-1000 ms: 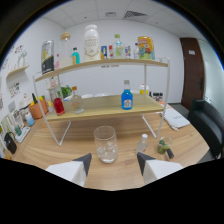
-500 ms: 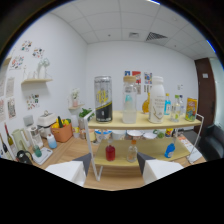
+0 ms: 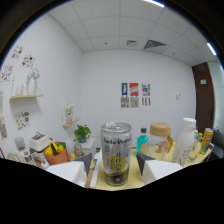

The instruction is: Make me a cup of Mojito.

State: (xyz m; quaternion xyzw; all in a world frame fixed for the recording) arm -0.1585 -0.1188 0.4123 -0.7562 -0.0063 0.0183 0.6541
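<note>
A soda water can stands upright on the yellow top shelf, between the two fingers of the gripper, which are spread apart with a gap at either side of it. Just beyond the right finger stand a teal bottle, a clear jar with a tan lid and a white bottle. Beyond the left finger, lower down, sit a potted plant and a brown basket.
</note>
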